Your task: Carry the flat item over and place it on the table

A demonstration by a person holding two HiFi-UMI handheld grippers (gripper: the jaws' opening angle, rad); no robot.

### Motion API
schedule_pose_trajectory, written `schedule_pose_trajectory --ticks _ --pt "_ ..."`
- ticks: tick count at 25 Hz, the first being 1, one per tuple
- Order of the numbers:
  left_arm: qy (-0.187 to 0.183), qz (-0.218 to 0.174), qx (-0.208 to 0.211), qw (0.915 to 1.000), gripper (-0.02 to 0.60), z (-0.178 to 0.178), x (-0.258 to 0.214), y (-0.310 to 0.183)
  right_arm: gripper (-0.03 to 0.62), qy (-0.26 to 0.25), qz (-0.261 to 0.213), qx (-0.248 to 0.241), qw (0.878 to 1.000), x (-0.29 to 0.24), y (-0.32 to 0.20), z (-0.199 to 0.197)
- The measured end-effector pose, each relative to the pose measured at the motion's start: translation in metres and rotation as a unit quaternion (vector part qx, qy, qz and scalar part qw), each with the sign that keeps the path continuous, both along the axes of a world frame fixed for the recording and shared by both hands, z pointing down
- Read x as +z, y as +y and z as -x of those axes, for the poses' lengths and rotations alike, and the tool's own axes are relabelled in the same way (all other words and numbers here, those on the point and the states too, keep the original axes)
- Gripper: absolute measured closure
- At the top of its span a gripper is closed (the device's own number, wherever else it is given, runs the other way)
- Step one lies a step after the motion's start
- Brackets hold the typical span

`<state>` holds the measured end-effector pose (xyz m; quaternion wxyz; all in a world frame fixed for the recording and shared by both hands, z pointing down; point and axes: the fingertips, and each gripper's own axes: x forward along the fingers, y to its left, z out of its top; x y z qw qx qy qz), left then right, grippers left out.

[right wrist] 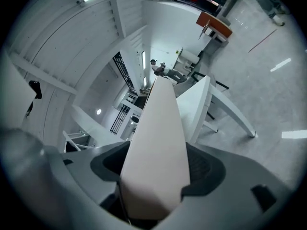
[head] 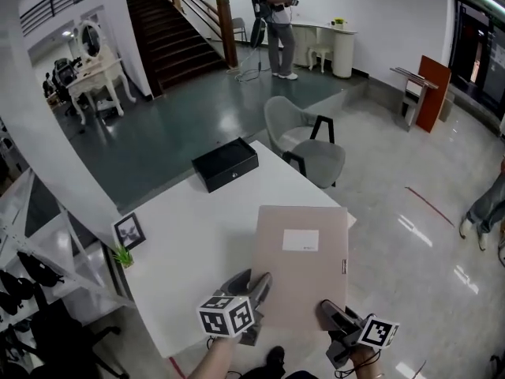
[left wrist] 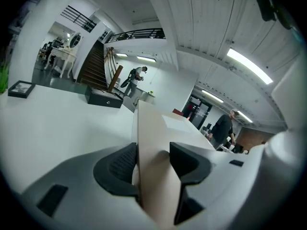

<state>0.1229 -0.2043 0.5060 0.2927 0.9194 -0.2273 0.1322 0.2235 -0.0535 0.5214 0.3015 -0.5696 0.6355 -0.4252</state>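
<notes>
1. Nearest me, the left gripper (head: 254,284) has its fingers pinching the near edge of the tan folder (head: 304,259), toward its left corner.
2. Just to the right, the right gripper (head: 330,313) takes the same near edge by the right corner, with its fingers pressed on both faces.
3. The folder lies flat over the near right part of the white counter (head: 189,243), and its right edge sticks out past the counter's side. Whether it already rests on the top I cannot tell.
4. It looks thin, light and fairly stiff, since it stays level when held from one edge. The smooth cover might slip, so two well-spread holds along the near edge seem right to me.
5. Farther left on the counter stands a small picture frame (head: 129,230), and a black box (head: 226,163) sits at the far end.
6. Beyond that, a grey chair (head: 308,144) stands off the far right corner.
</notes>
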Motion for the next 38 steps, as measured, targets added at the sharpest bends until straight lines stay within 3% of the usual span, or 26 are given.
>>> schedule_pose_trajectory --ticks 10,22,28,34,38 --pt "-0.002 0.000 -0.136 0.9907 0.368 0.067 -0.001 -0.056 0.267 0.002 0.004 -0.131 0.991 0.000 -0.088 0.029" --pt "-0.001 0.001 -0.298 0.9544 0.368 0.129 -0.003 -0.081 0.267 0.009 0.012 -0.291 0.957 -0.004 -0.163 0.059" --pt "-0.005 0.002 -0.340 0.9403 0.368 0.143 -0.002 -0.087 0.267 0.011 0.015 -0.333 0.943 0.000 -0.185 0.066" --pt "-0.010 0.005 -0.359 0.9332 0.369 0.148 0.000 -0.098 0.267 -0.007 0.008 -0.357 0.934 -0.001 -0.203 0.073" --pt "-0.014 0.013 -0.365 0.9308 0.368 0.149 0.007 -0.107 0.267 0.016 0.037 -0.354 0.935 0.014 -0.213 0.066"
